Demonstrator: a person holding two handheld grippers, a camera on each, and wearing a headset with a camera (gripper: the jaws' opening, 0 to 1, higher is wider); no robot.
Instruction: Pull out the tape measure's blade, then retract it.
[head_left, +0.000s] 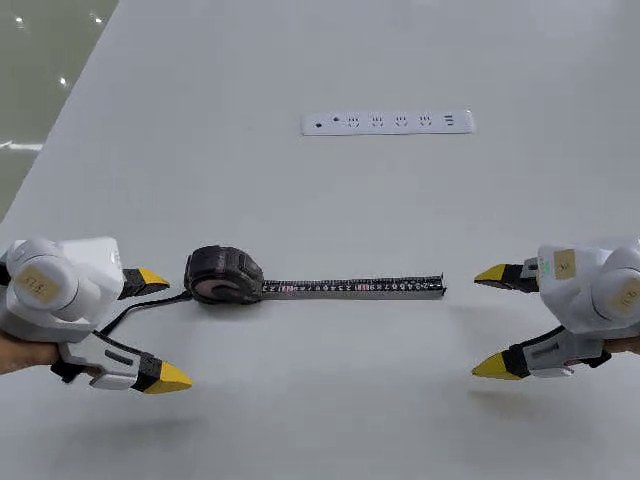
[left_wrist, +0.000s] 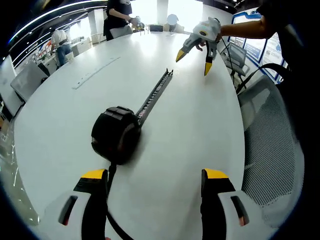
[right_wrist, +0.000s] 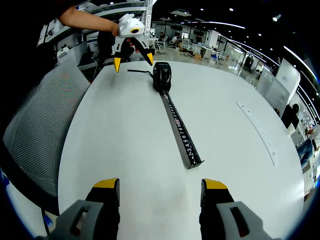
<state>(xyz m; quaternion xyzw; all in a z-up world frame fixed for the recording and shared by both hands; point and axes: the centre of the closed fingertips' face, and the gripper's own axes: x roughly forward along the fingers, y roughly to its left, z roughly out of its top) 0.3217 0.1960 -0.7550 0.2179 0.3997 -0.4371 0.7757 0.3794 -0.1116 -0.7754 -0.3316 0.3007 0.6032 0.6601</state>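
A black tape measure (head_left: 222, 275) lies on the white table (head_left: 300, 200), its blade (head_left: 352, 287) drawn out flat to the right and ending in a hook (head_left: 440, 286). A black strap (head_left: 150, 305) trails from the case toward my left gripper (head_left: 160, 328), which is open just left of the case, holding nothing. My right gripper (head_left: 492, 320) is open a short way beyond the blade's hook, apart from it. In the left gripper view the case (left_wrist: 116, 134) sits just ahead of the jaws. In the right gripper view the hook (right_wrist: 194, 162) lies ahead of the spread jaws.
A white power strip (head_left: 387, 122) lies flat on the far side of the table. A grey mesh chair (left_wrist: 270, 135) stands at the table's near edge. People and desks stand in the background beyond the table's far end.
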